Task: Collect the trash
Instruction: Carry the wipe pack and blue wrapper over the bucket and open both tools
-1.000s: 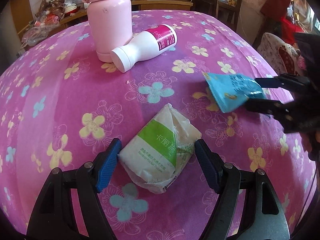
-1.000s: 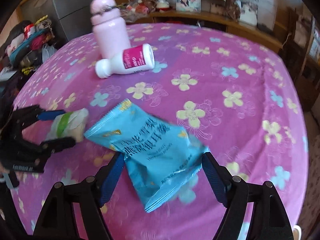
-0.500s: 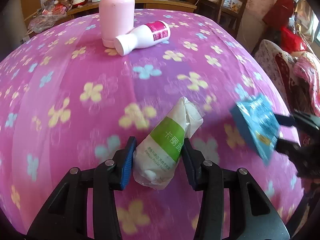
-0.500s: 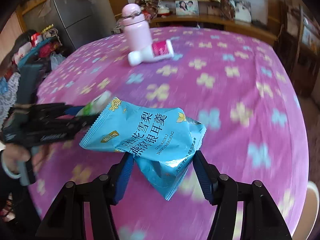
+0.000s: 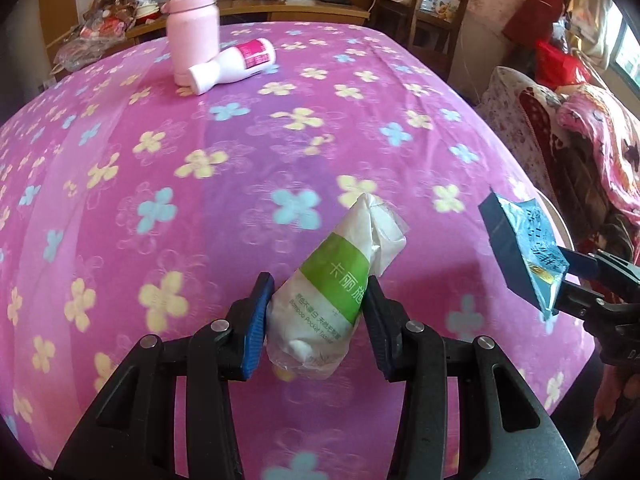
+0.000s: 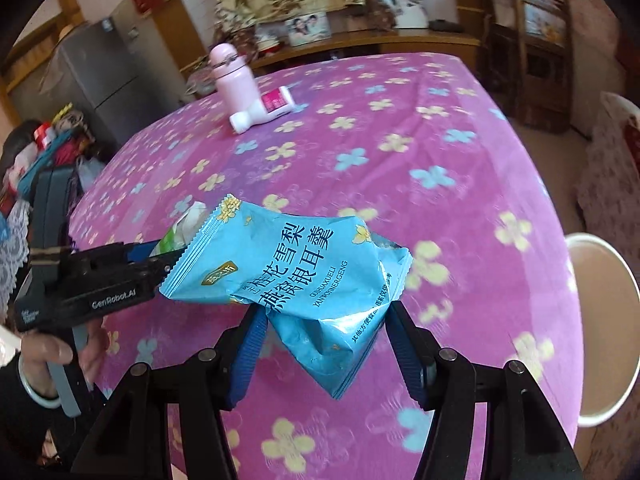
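My left gripper (image 5: 318, 318) is shut on a white tissue packet with a green band (image 5: 334, 284) and holds it above the pink flowered tablecloth (image 5: 240, 168). My right gripper (image 6: 326, 340) is shut on a crumpled blue snack wrapper (image 6: 296, 268), also lifted off the table. The wrapper and right gripper show at the right edge of the left wrist view (image 5: 524, 252). The left gripper with the tissue packet shows at the left of the right wrist view (image 6: 120, 268). A white bottle with a pink label (image 5: 234, 66) lies on its side at the far end.
A pink flask (image 5: 192, 28) stands upright beside the lying bottle. A white bin rim (image 6: 600, 320) is beyond the table's right edge. A wooden chair (image 5: 424, 4) and cluttered shelves stand behind the table. A fridge (image 6: 104, 76) is at the far left.
Both grippers have closed on their items, lifted them off the table and pulled back toward the near edge. The bottle and flask have not moved.
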`<state>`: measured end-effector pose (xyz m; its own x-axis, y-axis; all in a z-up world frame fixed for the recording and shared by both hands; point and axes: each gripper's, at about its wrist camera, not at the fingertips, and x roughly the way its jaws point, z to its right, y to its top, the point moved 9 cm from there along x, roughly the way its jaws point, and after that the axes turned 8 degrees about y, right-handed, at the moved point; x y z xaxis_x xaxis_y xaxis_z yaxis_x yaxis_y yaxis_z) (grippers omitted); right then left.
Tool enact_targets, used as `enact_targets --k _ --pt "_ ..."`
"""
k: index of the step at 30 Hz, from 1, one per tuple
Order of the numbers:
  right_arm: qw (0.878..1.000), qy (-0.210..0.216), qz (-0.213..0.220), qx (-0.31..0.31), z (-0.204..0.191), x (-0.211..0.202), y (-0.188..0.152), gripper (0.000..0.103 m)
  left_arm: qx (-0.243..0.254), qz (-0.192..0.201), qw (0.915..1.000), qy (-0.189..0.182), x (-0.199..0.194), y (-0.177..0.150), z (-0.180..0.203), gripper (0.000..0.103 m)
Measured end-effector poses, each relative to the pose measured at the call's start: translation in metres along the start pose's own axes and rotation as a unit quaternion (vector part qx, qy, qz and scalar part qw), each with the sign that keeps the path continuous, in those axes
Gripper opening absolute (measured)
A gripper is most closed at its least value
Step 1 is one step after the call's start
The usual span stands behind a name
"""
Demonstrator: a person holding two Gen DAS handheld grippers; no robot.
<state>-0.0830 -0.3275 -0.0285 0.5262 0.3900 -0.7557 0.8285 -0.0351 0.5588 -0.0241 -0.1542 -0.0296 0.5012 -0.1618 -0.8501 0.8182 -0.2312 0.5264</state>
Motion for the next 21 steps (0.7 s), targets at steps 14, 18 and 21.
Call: enact_targets --k 14,18,21 --pt "0.997 -0.044 0.030 0.064 0.050 -0.037 -0.023 0.059 0.038 0.016 0.9991 -0.013 -0.009 0.004 0.075 0.042" --pt "0.996 -0.056 0.032 0.069 0.061 -0.044 -0.029 0.059 0.047 0.018 0.9986 -0.016 -0.009 0.005 0.091 0.042" --pt "0.995 -0.059 0.034 0.079 0.068 -0.047 -0.032 0.059 0.051 0.018 0.9983 -0.019 -0.008 0.005 0.099 0.042"
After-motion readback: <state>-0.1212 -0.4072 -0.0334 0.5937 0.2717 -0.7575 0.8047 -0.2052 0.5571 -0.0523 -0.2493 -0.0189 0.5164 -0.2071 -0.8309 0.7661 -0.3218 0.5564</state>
